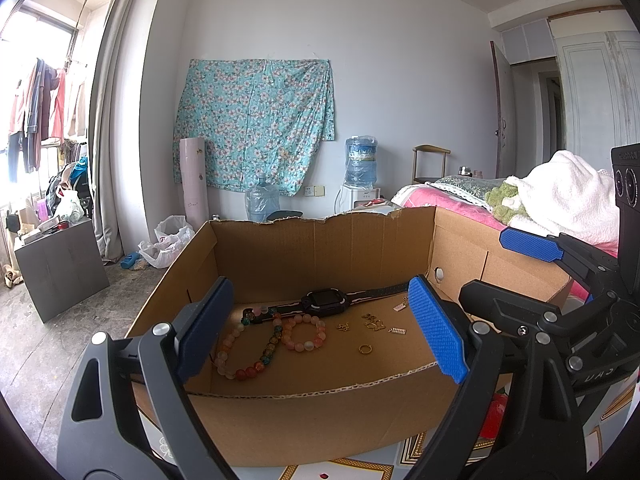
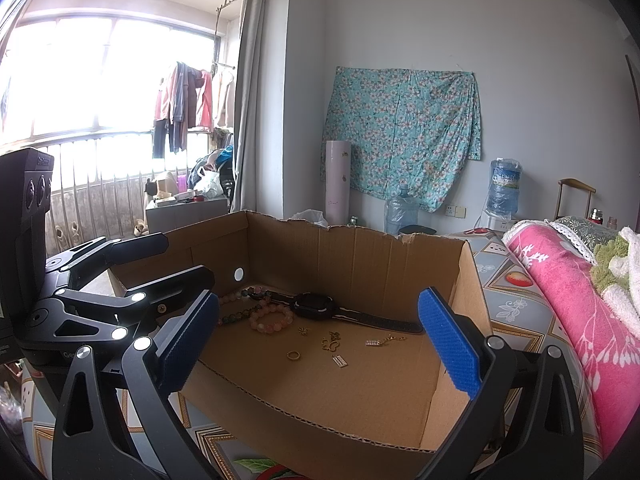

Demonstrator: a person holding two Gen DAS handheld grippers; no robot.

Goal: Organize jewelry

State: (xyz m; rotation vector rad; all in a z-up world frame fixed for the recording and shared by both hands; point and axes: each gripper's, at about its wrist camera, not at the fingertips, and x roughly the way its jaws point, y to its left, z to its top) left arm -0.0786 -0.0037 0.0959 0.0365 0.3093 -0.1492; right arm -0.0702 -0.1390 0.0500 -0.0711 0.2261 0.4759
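Note:
A shallow cardboard box point(image 1: 320, 404) point(image 2: 304, 412) holds the jewelry. On its floor lie a black watch point(image 1: 325, 301) point(image 2: 316, 305), a pink bead bracelet point(image 1: 304, 332) point(image 2: 271, 319), a long multicoloured bead strand point(image 1: 248, 356), a gold ring point(image 1: 364, 348) point(image 2: 293, 355) and several small gold charms point(image 1: 374, 322) point(image 2: 332, 342). My left gripper point(image 1: 320, 336) hangs open over the box's near edge, nothing between its blue pads. My right gripper point(image 2: 320, 344) is open and empty too, beside it; it also shows at the right of the left wrist view.
The box rests on a patterned cloth point(image 2: 516, 304). A pink blanket point(image 2: 576, 312) and white towel point(image 1: 568, 196) lie to the right. Beyond are a grey cabinet point(image 1: 60, 264), water bottles point(image 1: 262, 202), a floral cloth on the wall point(image 1: 256, 124) and hanging clothes point(image 2: 192, 100).

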